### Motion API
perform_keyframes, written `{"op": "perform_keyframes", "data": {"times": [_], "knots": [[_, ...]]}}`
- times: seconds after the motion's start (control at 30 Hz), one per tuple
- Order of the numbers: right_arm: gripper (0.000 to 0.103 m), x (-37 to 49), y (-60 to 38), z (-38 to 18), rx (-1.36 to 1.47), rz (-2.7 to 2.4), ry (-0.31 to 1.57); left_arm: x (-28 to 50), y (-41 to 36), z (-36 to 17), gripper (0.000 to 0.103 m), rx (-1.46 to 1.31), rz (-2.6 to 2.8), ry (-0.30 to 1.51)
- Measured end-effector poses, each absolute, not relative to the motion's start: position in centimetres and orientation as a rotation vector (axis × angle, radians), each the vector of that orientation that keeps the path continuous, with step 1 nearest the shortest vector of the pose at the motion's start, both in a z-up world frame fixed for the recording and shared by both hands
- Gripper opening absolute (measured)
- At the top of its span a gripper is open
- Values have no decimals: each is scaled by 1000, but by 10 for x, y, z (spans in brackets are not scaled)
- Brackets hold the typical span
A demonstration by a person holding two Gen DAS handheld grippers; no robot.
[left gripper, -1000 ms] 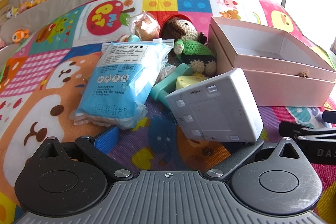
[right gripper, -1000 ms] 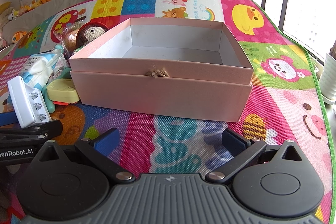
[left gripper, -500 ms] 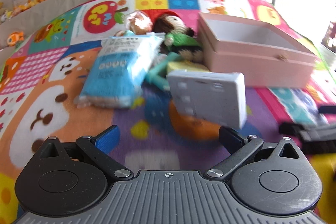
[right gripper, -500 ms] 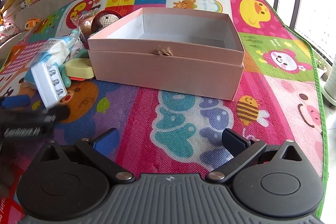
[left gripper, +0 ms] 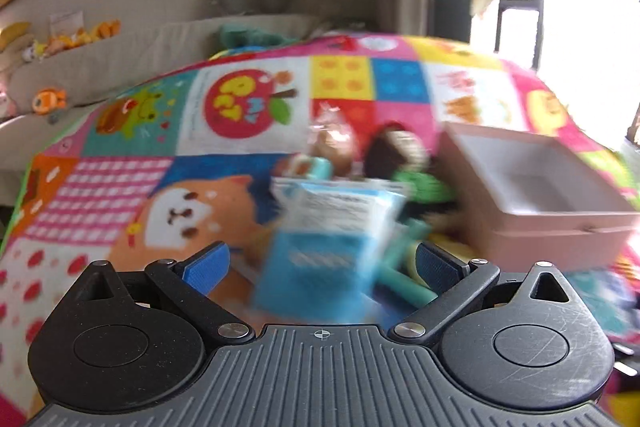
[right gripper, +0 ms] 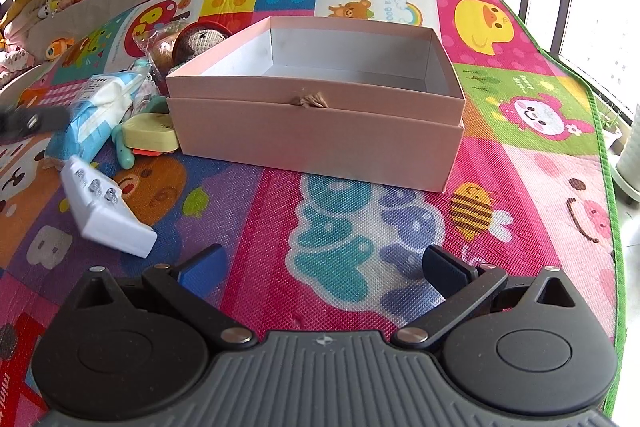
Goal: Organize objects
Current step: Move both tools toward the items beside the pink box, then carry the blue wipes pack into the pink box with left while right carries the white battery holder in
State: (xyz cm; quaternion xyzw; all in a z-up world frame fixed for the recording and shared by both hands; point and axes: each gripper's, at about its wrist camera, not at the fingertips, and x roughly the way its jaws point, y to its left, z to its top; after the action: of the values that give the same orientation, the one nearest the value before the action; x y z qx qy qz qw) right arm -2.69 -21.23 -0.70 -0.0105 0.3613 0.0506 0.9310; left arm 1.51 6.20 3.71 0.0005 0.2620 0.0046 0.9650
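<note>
1. We record the left gripper (left gripper: 322,265) with its blue-padded fingers spread wide and nothing between them. It faces the pile of loose items on the mat.

2. The right gripper (right gripper: 324,267) likewise stands wide apart and empty, hovering over the woven-textured play mat (right gripper: 360,227) in front of the box.

3. The pink box (right gripper: 320,131) is rectangular cardboard with a white, bare interior and a small frayed cord knot at the middle of its front wall. It sits flat on the mat.

4. The white battery charger (right gripper: 106,211) is a hard plastic wedge with metal coil springs showing in its slots. It lies tilted on the mat, left of the box and apart from it.

5. The blue-and-white soft pack (right gripper: 96,107) is crinkled plastic film with printed text. It lies near the box's left end. In the left wrist view it is heavily motion-blurred (left gripper: 332,239), so we cannot read its label.

6. Just beside the box's left front corner lie a pale yellow rounded case (right gripper: 150,137) and a teal plastic handle (right gripper: 122,151) (the handle partly under the case, as far as we can tell).

7. Behind these sit a crocheted doll (right gripper: 200,41) in brown yarn and a clear-wrapped brown item (right gripper: 162,51), both close to the box's left wall.
</note>
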Motion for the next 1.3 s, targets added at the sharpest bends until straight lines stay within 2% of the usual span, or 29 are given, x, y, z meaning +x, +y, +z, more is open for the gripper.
{"op": "perform_keyframes", "data": {"times": [0.2,0.23,0.3,0.33,0.67,0.93,1.0,1.07,1.1,1.13,1.17,1.2,1.23,1.3], "knots": [[103,-26,-212,-7,-30,112,751,59,73,9,100,-58,-26,655],[103,-25,-213,-6,-31,117,757,59,73,9,95,-75,-34,652],[103,-23,-213,-5,-33,123,773,61,74,12,65,-102,-43,660],[103,-22,-213,-4,-35,123,780,61,75,14,60,-119,-36,682],[103,-7,-211,10,-75,280,884,-27,89,46,59,-161,-151,703],[103,-27,-119,27,-260,640,774,-55,112,43,59,-166,-112,760],[93,-22,-96,22,-303,664,785,-58,113,42,59,-171,-121,765],[78,-13,-87,17,-301,674,832,-62,113,42,59,-171,-130,765],[77,-11,-84,16,-297,666,832,-64,112,41,59,-168,-136,766],[70,-10,-82,16,-298,661,829,-66,112,41,59,-164,-144,771],[57,-11,-81,18,-298,653,829,-67,110,41,59,-159,-150,775],[51,-14,-83,22,-291,654,838,-68,108,41,59,-154,-159,780],[47,-17,-88,25,-274,662,848,-69,106,42,59,-149,-171,783],[47,-28,-105,33,-245,656,842,-70,98,47,59,-145,-206,781]]}}
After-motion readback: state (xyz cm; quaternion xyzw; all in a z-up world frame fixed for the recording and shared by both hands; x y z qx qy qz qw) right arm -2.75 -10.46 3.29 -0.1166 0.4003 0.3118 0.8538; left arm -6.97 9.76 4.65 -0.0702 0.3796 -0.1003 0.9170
